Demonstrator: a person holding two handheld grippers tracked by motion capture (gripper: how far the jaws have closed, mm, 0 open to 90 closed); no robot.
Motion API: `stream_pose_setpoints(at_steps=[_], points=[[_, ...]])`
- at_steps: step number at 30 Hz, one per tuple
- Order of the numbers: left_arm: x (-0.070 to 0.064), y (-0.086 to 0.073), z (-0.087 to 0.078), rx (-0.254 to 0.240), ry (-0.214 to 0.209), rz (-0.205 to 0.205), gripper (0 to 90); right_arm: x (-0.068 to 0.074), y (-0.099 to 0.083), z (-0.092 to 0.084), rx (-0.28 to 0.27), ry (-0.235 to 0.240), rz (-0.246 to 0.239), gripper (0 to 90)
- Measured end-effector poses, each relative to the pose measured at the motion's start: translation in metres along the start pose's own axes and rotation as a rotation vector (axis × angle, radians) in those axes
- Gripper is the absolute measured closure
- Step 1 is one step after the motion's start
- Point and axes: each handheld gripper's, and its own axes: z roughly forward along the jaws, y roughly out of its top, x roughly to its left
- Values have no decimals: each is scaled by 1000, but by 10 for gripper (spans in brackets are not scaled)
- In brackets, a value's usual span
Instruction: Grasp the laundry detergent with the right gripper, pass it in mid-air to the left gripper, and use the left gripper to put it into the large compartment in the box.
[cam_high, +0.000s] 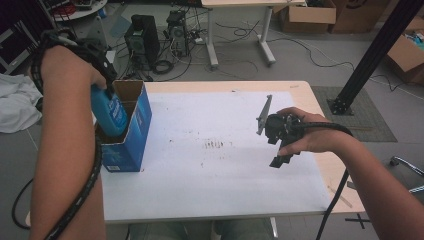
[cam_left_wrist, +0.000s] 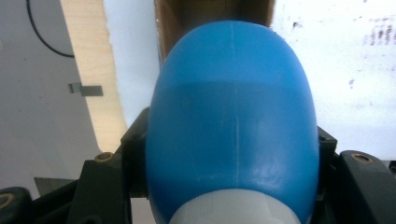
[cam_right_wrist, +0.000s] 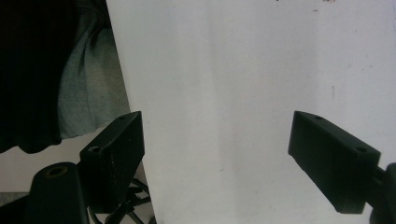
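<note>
High view: the left gripper is at the left edge of the surface, its jaws clamped on a blue bottle. The bottle hangs bottom-down, partly inside the open top of a blue carton that stands upright near the left edge. The person's left forearm runs up along that edge, with the gripper's cable trailing beside it.

Left gripper view: the bottle sits between the two black jaws, which press on its sides; its white cap end is nearest the camera, and the brown inside of the carton is just beyond its far end.

The right gripper hovers above the surface near the right edge, well apart from the carton. Right gripper view: its jaws stand apart with nothing between them, over the white surface.
</note>
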Motion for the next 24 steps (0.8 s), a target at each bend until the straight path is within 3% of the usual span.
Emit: stream_pose_setpoints(at_steps=[14,24], points=[[2,12,73,43,-4,34,388,-2,-1,9,9,17,9,182],[-3,17,106,80,-3,71,389,-3,-3,16,11,31,15,182]])
